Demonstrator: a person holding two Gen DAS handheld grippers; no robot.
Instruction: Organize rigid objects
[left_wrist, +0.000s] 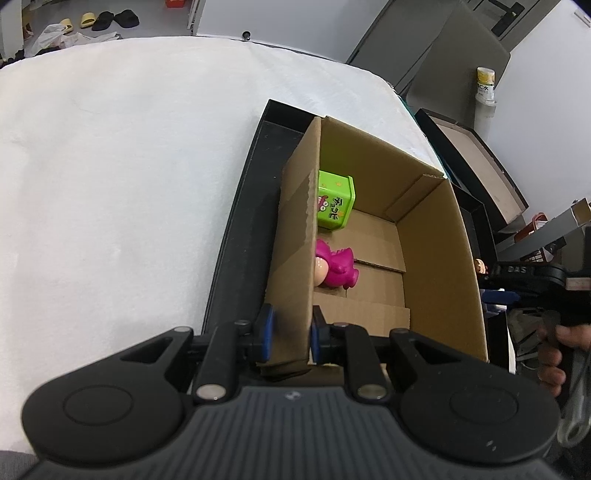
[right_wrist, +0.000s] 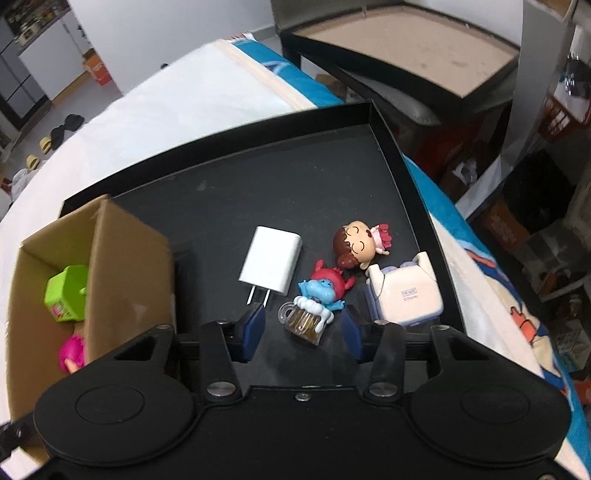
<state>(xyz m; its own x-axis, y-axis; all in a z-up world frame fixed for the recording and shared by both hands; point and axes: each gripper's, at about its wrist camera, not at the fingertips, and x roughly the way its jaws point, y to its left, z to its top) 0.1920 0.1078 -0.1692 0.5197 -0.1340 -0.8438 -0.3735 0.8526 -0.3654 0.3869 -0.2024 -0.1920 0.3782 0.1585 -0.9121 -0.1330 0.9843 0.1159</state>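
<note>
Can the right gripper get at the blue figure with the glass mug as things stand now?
Probably yes. The right gripper is open, and the blue figure with the glass mug lies on the black tray just ahead, roughly between its fingers. The white charger and the pale toy lie close but off to the sides.

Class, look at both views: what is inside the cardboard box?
Inside the cardboard box lie a green tin and a pink figure. The near wall, pinched by the left hand-held gripper, hides part of each.
</note>
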